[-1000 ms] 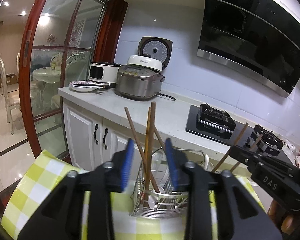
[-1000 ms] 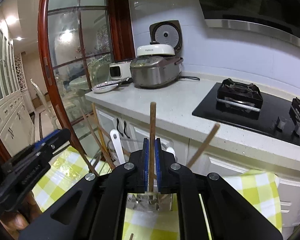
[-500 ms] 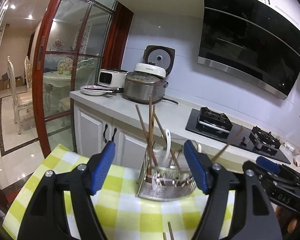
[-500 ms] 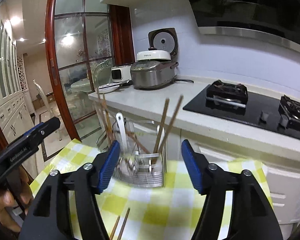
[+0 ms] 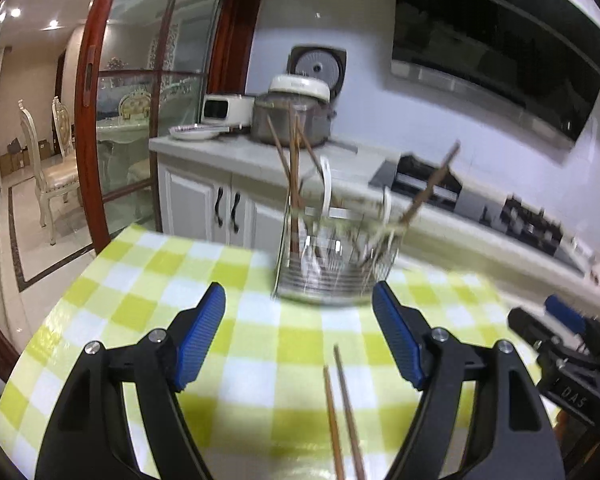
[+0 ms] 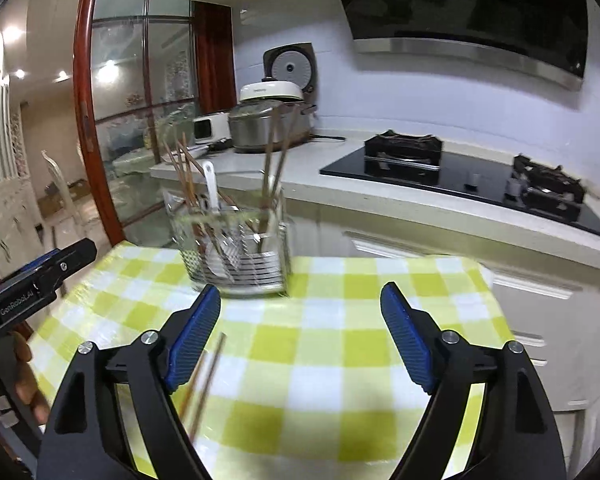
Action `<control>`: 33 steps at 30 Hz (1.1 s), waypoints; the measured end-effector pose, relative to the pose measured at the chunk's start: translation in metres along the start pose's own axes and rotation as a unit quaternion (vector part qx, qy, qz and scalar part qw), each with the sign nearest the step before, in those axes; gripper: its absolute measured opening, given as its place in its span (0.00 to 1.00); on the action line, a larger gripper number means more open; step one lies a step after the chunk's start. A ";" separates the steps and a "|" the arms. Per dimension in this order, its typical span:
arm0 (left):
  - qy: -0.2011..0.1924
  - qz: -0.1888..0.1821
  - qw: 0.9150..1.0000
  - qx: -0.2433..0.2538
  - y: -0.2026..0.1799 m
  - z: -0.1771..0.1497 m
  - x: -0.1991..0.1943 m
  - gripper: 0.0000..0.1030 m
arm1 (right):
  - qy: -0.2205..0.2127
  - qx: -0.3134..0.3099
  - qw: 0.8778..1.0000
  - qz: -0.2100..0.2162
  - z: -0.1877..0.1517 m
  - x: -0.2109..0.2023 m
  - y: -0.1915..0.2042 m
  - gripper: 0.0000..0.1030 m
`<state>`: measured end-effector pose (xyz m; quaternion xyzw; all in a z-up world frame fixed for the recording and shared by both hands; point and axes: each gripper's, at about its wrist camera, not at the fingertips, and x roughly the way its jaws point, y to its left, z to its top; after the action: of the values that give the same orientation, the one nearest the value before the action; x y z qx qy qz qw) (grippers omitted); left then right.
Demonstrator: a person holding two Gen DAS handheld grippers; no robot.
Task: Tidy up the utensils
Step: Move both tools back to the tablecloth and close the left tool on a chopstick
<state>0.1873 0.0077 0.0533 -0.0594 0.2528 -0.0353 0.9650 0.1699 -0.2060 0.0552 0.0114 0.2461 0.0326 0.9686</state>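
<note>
Both grippers, left gripper [image 5: 299, 340] and right gripper [image 6: 300, 336], were opening, empty, above two thin, stiff, light chopsticks [image 5: 342, 412], probably best pinched mid-shaft.

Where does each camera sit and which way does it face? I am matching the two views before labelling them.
Left wrist: rides the left tool, looking forward and slightly down over the checked tablecloth at the wire utensil basket; its opening blue-padded jaws are empty, and the right tool shows at the right edge.
Right wrist: rides the right tool, facing the same basket; its empty jaws are opening, and the left tool and a hand show at left.
Shared: basket, two loose chopsticks, rice cooker, stove.
</note>
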 end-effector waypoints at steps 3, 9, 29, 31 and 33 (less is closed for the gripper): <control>0.030 0.007 1.000 0.005 0.000 -0.015 0.009 0.71 | 0.015 -0.010 1.000 -0.011 -0.017 0.001 0.002 0.76; 0.087 -0.013 0.996 0.001 0.006 -0.046 0.027 0.66 | 0.058 0.016 0.998 -0.011 -0.040 0.018 -0.001 0.76; 0.198 -0.044 0.979 0.031 -0.022 -0.087 0.105 0.25 | 0.157 0.018 0.987 -0.013 -0.080 0.071 -0.003 0.76; 0.201 -0.043 0.978 0.034 -0.025 -0.088 0.110 0.23 | 0.159 0.019 0.987 -0.011 -0.080 0.072 -0.004 0.76; 0.208 -0.039 0.977 0.040 -0.029 -0.090 0.116 0.22 | 0.159 0.018 0.987 -0.011 -0.079 0.073 -0.005 0.76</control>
<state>0.2429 -0.0407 -0.0765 -0.0220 0.4434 -0.0949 0.8910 0.1959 -0.2052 -0.0492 0.0211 0.3981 0.0189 0.9169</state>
